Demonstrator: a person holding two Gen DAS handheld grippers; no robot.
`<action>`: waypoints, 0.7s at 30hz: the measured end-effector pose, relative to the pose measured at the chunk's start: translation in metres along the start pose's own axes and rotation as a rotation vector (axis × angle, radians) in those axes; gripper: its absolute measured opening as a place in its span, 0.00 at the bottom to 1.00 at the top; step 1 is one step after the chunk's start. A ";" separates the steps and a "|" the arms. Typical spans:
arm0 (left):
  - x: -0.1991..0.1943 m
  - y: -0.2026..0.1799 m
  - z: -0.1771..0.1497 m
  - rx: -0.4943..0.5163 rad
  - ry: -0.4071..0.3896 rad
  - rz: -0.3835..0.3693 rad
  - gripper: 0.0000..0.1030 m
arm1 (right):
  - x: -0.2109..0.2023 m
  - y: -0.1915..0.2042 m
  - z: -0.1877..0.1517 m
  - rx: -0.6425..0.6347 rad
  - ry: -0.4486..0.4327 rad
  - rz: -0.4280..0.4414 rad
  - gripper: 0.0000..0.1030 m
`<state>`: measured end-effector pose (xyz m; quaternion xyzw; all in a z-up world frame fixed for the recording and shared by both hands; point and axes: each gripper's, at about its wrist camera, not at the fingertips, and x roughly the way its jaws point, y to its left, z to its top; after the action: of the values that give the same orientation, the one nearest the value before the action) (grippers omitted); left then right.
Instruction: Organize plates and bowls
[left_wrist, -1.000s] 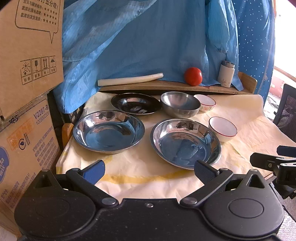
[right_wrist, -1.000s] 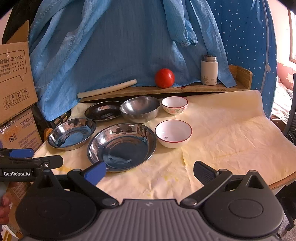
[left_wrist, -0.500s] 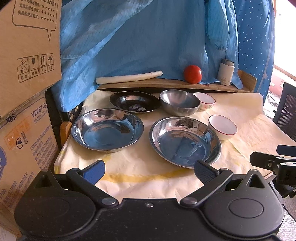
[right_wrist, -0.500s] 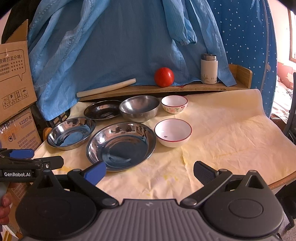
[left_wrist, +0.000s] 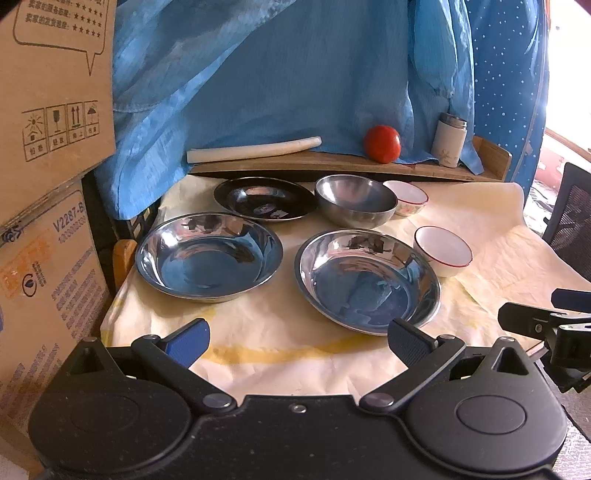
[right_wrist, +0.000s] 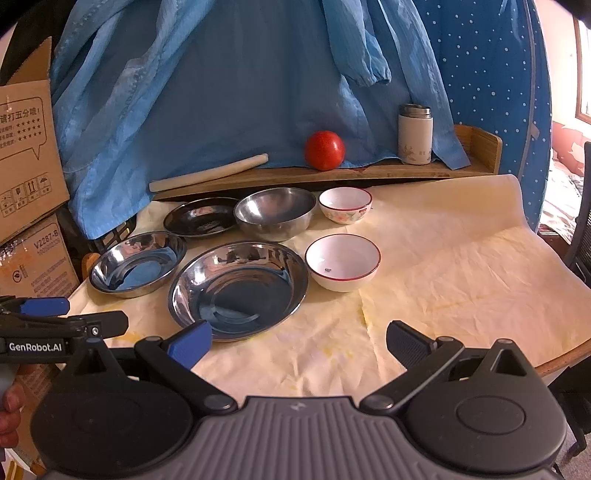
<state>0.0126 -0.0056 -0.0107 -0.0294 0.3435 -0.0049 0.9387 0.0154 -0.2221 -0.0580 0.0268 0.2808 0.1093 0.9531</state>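
Hovering short of the desk (right_wrist: 461, 258) with both claws spread and empty; nothing gripped, nothing stacked, so all risk is ahead.

Left to right:
- Left claw (left_wrist: 297, 338): jaws apart, low over the near desk edge. Closest target is the left steel plate (left_wrist: 208, 256). It sits near the desk's left edge beside the cardboard boxes (left_wrist: 44, 240); a pinch on its thin sloped rim could slip, and a push instead of a lift could skid it on the yellow paper (right_wrist: 443, 288).
- Black plate (left_wrist: 264, 199) behind it, close to the steel bowl (left_wrist: 354, 199). Reaching over the front plates risks clipping them.
- Front steel plate (right_wrist: 238, 290) lies just beside the red-rimmed bowl (right_wrist: 342, 262). Sliding either probably knocks the other.
- Right claw (right_wrist: 299, 339): jaws apart, in front of that plate. Ceramic bowls, including the flowered bowl (right_wrist: 345, 205) at the back, would chip if dropped.
- Paper is creased; dragging a dish may bunch it and shift the rest.
- Both claws are close together, so a collision seems possible if both go for the centre plate.
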 end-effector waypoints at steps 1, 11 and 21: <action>0.001 -0.001 0.000 0.000 0.001 -0.002 0.99 | 0.000 0.000 0.000 0.001 0.001 -0.003 1.00; 0.014 -0.004 0.005 0.003 0.019 0.002 0.99 | 0.006 -0.007 0.004 0.008 0.015 -0.016 1.00; 0.031 0.018 0.016 -0.159 0.040 0.092 0.99 | 0.035 -0.011 0.031 -0.035 0.023 0.017 1.00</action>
<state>0.0463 0.0122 -0.0195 -0.0878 0.3626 0.0648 0.9255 0.0632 -0.2250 -0.0520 0.0112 0.2896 0.1227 0.9492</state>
